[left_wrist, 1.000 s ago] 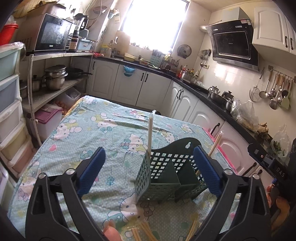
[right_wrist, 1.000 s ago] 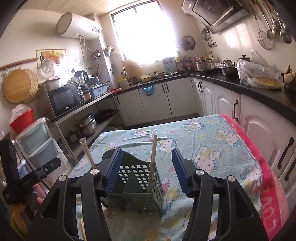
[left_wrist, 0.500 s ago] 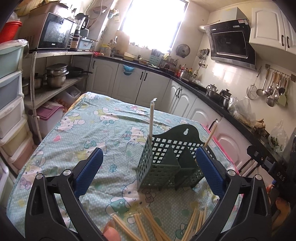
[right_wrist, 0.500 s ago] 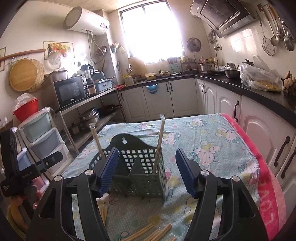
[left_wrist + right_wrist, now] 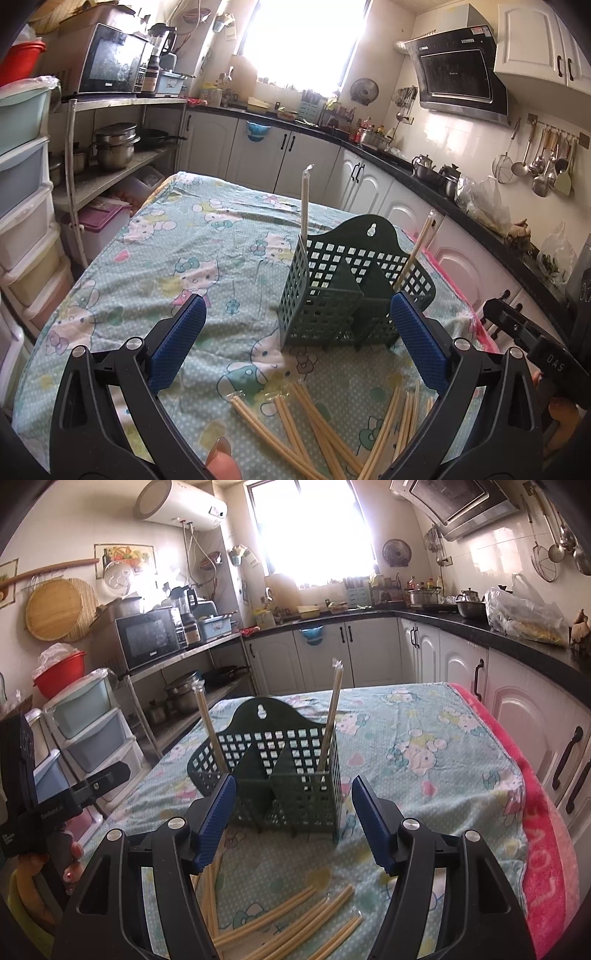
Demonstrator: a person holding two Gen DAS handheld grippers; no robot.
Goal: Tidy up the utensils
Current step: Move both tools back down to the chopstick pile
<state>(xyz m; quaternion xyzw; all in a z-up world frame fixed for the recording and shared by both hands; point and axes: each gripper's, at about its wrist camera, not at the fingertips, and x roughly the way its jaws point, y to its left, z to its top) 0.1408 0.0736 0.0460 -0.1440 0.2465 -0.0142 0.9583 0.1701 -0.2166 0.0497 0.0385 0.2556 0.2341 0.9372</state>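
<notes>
Currently, between picks: two wrapped sticks already stand in the green caddy [image 5: 343,295], one at each end compartment, and the loose wrapped sticks [image 5: 325,424] lie scattered on the surface [image 5: 147,266] just in front of the caddy, nearer the cameras. Left tongs [image 5: 295,343]: wide apart, nothing between the pads, held above the sticks in front of the caddy. Right tongs [image 5: 291,819]: parted to a middling gap, empty, likewise in front of the caddy. Next move, as judged: lower one pair of tongs to a single stick in front of the caddy, close on it alone, then stand it in a compartment; the crossed, overlapping sticks make a clean single pick awkward. Surface: covered with a pale cartoon-print cloth, a pink towel [image 5: 546,830] along its edge right of the caddy. Room: kitchen; bright window [image 5: 310,531] and white cabinets beyond the caddy, microwave [image 5: 147,642] on a shelf to its left.
</notes>
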